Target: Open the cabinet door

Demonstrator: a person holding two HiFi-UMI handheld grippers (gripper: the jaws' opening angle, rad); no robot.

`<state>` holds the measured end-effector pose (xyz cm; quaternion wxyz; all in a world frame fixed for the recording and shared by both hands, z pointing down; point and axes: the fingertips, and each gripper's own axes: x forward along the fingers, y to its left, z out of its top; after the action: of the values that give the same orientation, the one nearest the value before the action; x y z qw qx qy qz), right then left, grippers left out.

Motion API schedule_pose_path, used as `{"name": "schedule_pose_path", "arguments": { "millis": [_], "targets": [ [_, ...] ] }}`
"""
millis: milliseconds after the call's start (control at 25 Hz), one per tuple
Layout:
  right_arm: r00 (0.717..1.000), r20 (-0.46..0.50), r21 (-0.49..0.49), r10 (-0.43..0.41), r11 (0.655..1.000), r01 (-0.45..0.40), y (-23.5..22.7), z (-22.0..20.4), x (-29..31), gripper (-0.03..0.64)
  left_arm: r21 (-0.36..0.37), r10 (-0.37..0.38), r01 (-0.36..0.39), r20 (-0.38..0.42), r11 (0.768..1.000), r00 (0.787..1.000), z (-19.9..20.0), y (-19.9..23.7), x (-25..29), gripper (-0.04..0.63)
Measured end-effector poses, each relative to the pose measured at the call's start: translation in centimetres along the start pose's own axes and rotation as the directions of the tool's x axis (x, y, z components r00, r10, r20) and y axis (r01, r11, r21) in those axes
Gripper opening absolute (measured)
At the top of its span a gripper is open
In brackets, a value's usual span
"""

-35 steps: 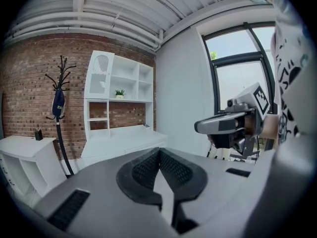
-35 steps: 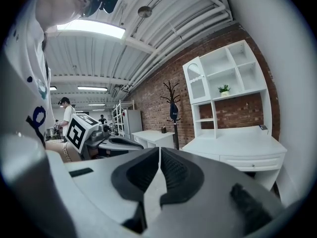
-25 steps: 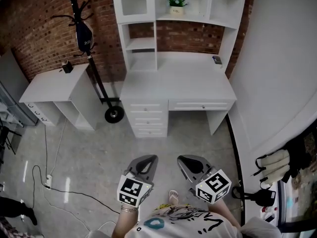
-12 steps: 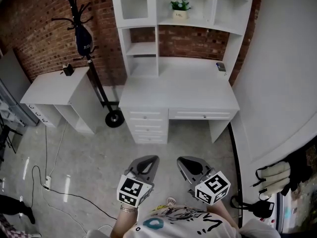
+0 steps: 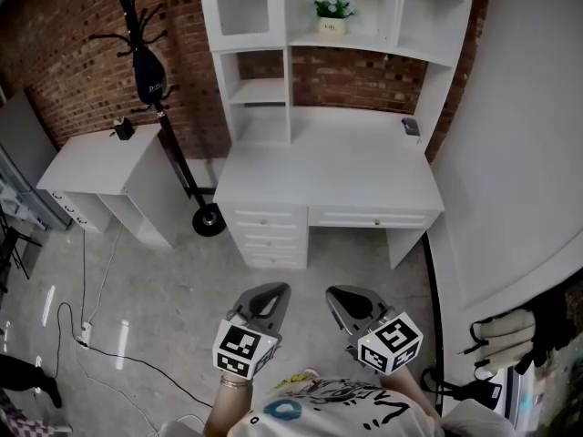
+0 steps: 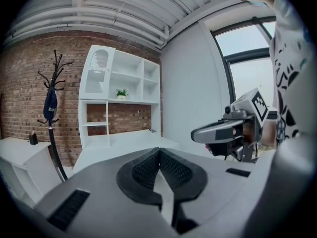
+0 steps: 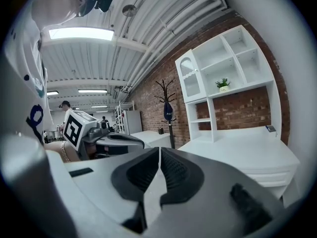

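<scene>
Abreast: left gripper (image 5: 276, 290), right gripper (image 5: 336, 292); fingers (image 6: 145, 168) together.

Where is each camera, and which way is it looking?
Head view: on the person's head, facing steeply down at the white desk and floor; shows left tongs, right tongs, shirt.
Left gripper view: on the left tongs, facing the desk along shut jaws; shows right tongs, shirt.
Right gripper view: on the right tongs, facing the desk along shut jaws; shows left tongs.
Shared: all show the potted plant.
</scene>
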<state>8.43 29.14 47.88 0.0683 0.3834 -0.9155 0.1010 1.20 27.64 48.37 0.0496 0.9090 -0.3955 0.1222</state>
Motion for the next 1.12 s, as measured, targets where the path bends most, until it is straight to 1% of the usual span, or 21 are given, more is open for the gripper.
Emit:
{"name": "schedule_pose_path", "arguments": {
  "millis": [120, 440, 720, 920, 1120],
  "targets": [
    [1.0, -0.006, -0.004, 0.0, 1.0, 0.0, -1.0, 0.0, 0.4, 0.029, -0.006, 0.013, -0.013, -0.004, 1.0, 1.0, 0.0, 0.6, 0.7, 0.014],
    [1.0, -0.011, 0.001, 0.002, 1.0, -0.002, -2.4, 0.2, 2.1, 0.029, -0.011, 0.017, -0.017, -0.006, 1.0, 1.0, -0.1, 2.2, 2.1, 0.014],
    [1.0, -0.004, 0.015, 0.004, 1.0, -0.004, -2.9, 1.3, 5.2, 0.029, -0.01, -0.003, 0.003, -0.021, 1.0, 1.0, 0.2, 4.8, 3.4, 0.014],
    [1.0, 0.006, 0.011, 0.002, 1.0, -0.002, -3.2, 2.5, 7.4, 0.029, -0.006, -0.019, 0.018, -0.012, 1.0, 1.0, 1.2, 6.9, 4.1, 0.014],
    [1.0, 0.009, 0.019, -0.01, 1.0, 0.01, -3.7, 3.1, 9.1, 0.029, -0.009, -0.035, 0.034, -0.014, 0.999, 0.999, 1.2, 8.5, 5.0, 0.014]
  ]
}}
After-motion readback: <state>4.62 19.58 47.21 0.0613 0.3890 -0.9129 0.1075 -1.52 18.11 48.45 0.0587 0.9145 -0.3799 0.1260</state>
